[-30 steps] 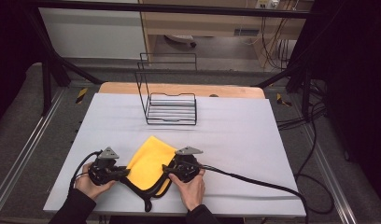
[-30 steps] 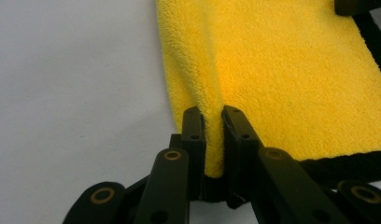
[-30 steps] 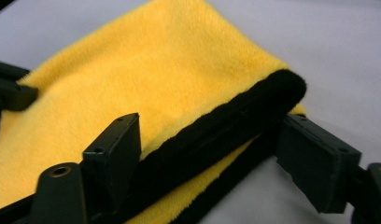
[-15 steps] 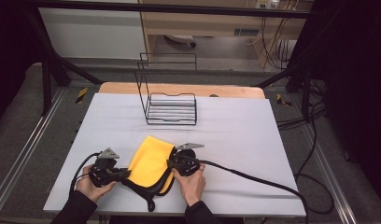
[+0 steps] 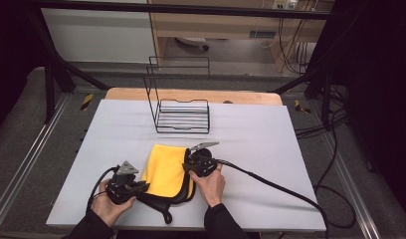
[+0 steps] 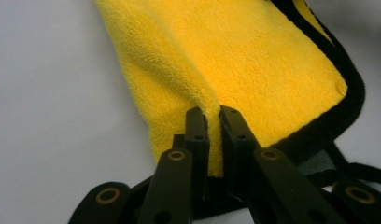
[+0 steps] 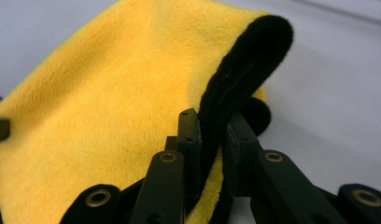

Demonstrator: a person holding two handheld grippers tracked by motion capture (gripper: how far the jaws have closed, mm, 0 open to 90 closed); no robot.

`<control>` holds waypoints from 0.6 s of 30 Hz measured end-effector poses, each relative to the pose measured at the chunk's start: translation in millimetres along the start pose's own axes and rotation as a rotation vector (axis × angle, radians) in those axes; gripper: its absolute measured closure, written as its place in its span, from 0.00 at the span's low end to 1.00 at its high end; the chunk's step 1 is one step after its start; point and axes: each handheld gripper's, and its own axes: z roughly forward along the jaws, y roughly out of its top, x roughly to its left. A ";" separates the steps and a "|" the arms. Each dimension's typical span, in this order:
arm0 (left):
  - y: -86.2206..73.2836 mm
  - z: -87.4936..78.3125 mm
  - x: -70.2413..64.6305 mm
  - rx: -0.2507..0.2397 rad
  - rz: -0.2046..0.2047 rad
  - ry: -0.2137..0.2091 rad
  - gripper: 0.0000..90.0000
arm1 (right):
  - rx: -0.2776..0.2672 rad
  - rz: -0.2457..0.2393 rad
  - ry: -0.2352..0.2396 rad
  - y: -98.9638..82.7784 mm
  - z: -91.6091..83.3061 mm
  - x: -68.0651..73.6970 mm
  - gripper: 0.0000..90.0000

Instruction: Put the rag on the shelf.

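A yellow cloth (image 5: 166, 167) with black trim lies on the white table (image 5: 270, 144) near its front edge. My left gripper (image 5: 144, 187) is shut on the cloth's near left edge; in the left gripper view the jaws (image 6: 213, 114) pinch a yellow fold (image 6: 235, 60). My right gripper (image 5: 187, 167) grips the cloth's right edge. Its jaws have just been closing, and in the right gripper view (image 7: 212, 122) they clamp the black-trimmed border (image 7: 247, 60), with the yellow cloth (image 7: 109, 98) spreading to the left. A black strap (image 5: 163, 211) trails from the cloth toward the front.
A black wire rack (image 5: 183, 117) stands at the back middle of the table. The right gripper's cable (image 5: 270, 186) runs off to the right across the table. A wooden strip (image 5: 191, 94) borders the far edge.
The right gripper has closed on the cloth's right edge and moved a little toward the rack. The left hand has crept slightly rightward with its cloth edge still gripped.
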 end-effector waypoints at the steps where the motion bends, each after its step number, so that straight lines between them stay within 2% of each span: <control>1: 0.0 0.0 0.0 0.000 0.000 0.000 0.92 | 0.000 0.000 0.000 0.0 0.0 0.0 0.86; 3: -1.4 -2.5 2.8 0.025 0.008 0.009 0.94 | -0.019 0.005 0.024 -1.5 -2.6 2.5 0.77; 4: -1.7 -3.9 4.6 0.026 0.011 0.014 0.94 | -0.019 0.005 0.024 -1.5 -2.6 2.5 0.77; 5: -1.7 -5.8 6.2 0.026 -0.002 0.015 0.95 | -0.033 -0.008 0.015 -2.5 -5.4 4.3 0.67; 7: -1.8 -8.2 9.4 0.022 0.006 0.034 0.95 | -0.042 -0.019 0.003 -4.6 -8.5 7.0 0.58; 9: -1.1 -10.7 13.8 0.011 -0.001 0.031 0.95 | -0.051 -0.028 -0.007 -7.2 -11.0 9.1 0.52; 10: -0.4 -12.0 15.4 -0.009 0.001 0.016 0.93 | -0.055 -0.026 -0.007 -8.6 -12.6 9.5 0.49; 11: 0.6 -13.4 16.7 -0.026 -0.002 0.002 0.93 | -0.055 -0.026 -0.007 -8.6 -12.6 9.5 0.49; 12: 1.7 -14.2 17.1 -0.040 -0.008 -0.010 0.81 | -0.063 -0.014 0.000 -11.8 -16.0 8.9 0.48; 13: 3.2 -14.2 16.0 -0.049 -0.003 -0.031 0.77 | -0.067 -0.009 0.000 -13.5 -17.8 8.6 0.48; 18: 7.7 -3.3 12.7 -0.023 0.001 -0.032 0.69 | -0.083 -0.013 -0.012 -17.7 -25.3 5.3 0.44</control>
